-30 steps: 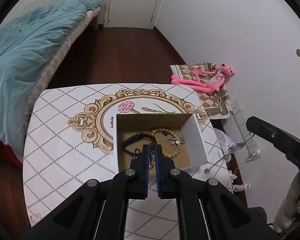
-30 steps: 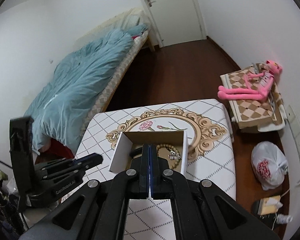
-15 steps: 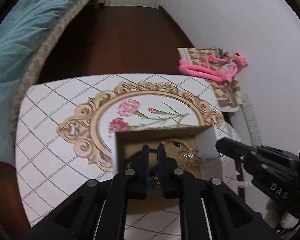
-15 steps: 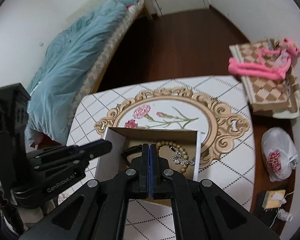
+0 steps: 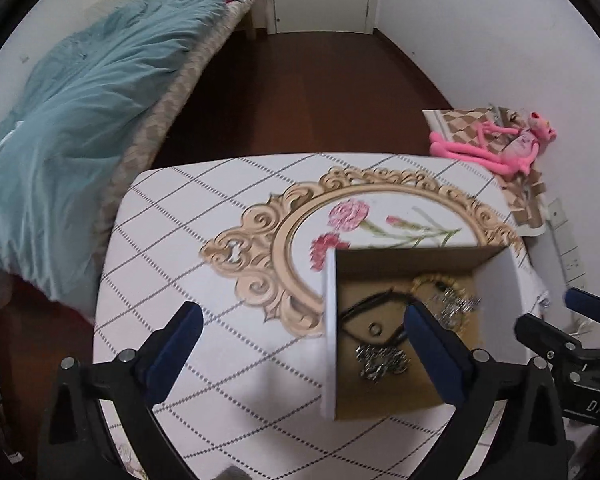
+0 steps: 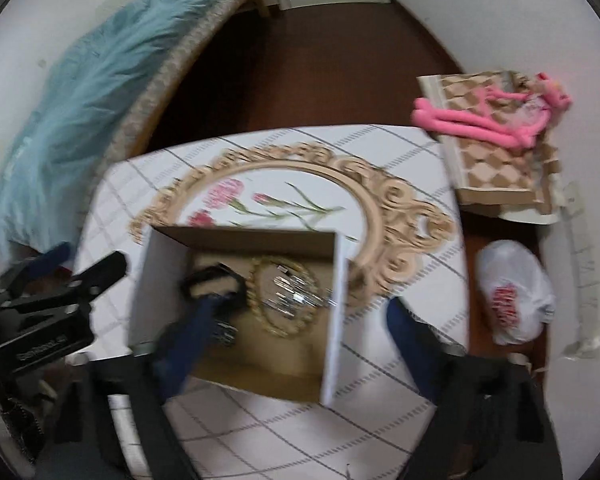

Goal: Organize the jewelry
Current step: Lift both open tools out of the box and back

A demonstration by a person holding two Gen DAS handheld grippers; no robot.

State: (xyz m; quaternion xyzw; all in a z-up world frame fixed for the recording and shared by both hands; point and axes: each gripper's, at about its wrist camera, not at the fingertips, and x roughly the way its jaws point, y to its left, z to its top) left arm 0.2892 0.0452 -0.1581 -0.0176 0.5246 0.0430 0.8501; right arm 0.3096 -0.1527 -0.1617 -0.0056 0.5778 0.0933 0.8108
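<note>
Both grippers have dropped closer to the box [image 5: 410,336] since a second ago, when their jaws were pressed together; now each pair is swinging apart. The left gripper [image 5: 300,344] straddles the box's left wall, one finger over the table [image 5: 204,240] and the other inside the box, with no jewelry pinched between them. The right gripper [image 6: 296,340] straddles the right wall the same way, its left finger [image 6: 188,336] over the black cord [image 6: 214,280], gripping nothing. Inside the box lie the cord, a beaded bracelet [image 6: 280,300], and silver chains [image 6: 296,300], with another silver cluster [image 5: 380,358] nearer the front. The box sits on the table's flowered oval. A bed [image 5: 80,120] stands to the left, a pink toy [image 5: 496,148] to the right.
</note>
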